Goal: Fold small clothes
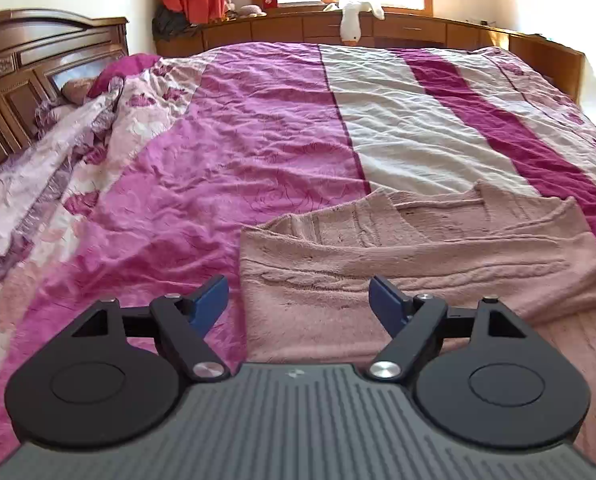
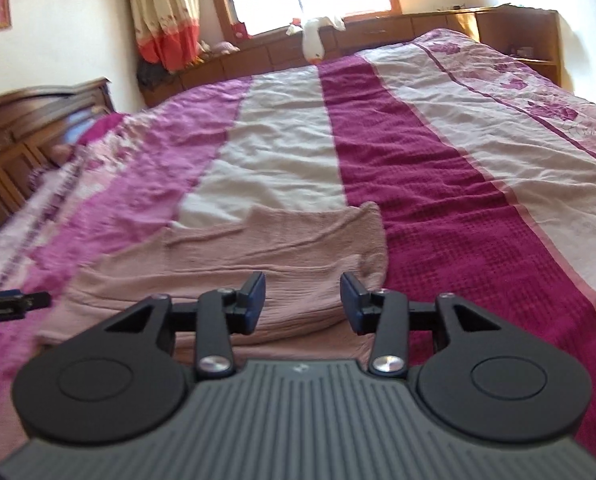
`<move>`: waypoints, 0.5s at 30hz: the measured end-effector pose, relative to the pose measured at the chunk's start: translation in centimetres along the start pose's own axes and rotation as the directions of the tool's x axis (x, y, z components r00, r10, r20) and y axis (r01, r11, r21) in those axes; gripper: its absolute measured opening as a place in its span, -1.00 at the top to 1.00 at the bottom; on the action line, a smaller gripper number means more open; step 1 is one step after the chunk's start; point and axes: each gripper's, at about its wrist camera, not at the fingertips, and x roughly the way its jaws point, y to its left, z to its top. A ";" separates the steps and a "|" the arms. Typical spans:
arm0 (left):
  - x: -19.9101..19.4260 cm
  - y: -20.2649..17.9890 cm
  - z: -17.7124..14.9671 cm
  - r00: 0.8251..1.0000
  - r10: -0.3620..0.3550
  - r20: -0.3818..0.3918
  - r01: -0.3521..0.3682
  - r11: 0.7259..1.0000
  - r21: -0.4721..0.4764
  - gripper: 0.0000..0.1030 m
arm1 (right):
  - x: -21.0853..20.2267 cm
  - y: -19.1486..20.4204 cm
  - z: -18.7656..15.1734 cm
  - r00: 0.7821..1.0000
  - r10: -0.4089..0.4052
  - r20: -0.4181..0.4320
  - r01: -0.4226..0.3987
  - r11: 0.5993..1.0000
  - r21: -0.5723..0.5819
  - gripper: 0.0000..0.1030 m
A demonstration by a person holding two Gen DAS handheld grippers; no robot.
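Left wrist view. Left gripper (image 1: 299, 300) spread wide, blue pads (image 1: 208, 300) clear of everything, nothing pinched. Just beyond and below the jaws: dusty-pink knitted sweater (image 1: 397, 264) flat on the bedspread (image 1: 258, 140), straddling the magenta and cream bands. Fuzzy, soft-looking surface; faint cable pattern across the near panel; ribbed strip along the lower right. Already doubled over on itself, an upper layer folded across, with uneven stepped edges along the far side and a straight edge on the left. A few shallow creases running sideways. Rumpled floral duvet (image 1: 58, 152) bunched to the left by the wooden headboard (image 1: 26, 64). White plush goose (image 1: 351, 20) hanging from the window ledge at the back.

Right wrist view. Right gripper (image 2: 302, 300) parted to a moderate gap, narrower than the other, pads bare, gripping nothing. Sweater (image 2: 266, 248) directly ahead of and under the fingers, lying across the pink and cream stripes with its right edge rounded over against the dark magenta band. Long horizontal wrinkles over the folded top layer; far edge slightly wavy. Picture somewhat blurred. Tip of left gripper (image 2: 14, 304) showing at the left margin beside the garment's left end.
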 end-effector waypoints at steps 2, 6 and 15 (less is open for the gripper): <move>-2.2 0.3 0.3 1.000 -0.018 -0.001 0.018 1.000 0.000 -0.63 | -1.8 0.7 0.3 1.000 0.029 0.005 -0.029 1.000 -0.006 0.13; -6.1 1.0 0.7 1.000 -0.016 -0.025 0.016 1.000 0.004 -0.64 | -4.8 2.3 0.6 0.998 0.065 0.009 -0.064 0.997 -0.044 0.02; -13.3 1.2 -1.8 0.995 -0.065 -0.073 0.067 0.997 0.031 -0.65 | -9.8 5.2 -1.3 0.992 0.115 -0.057 -0.122 0.984 -0.128 0.02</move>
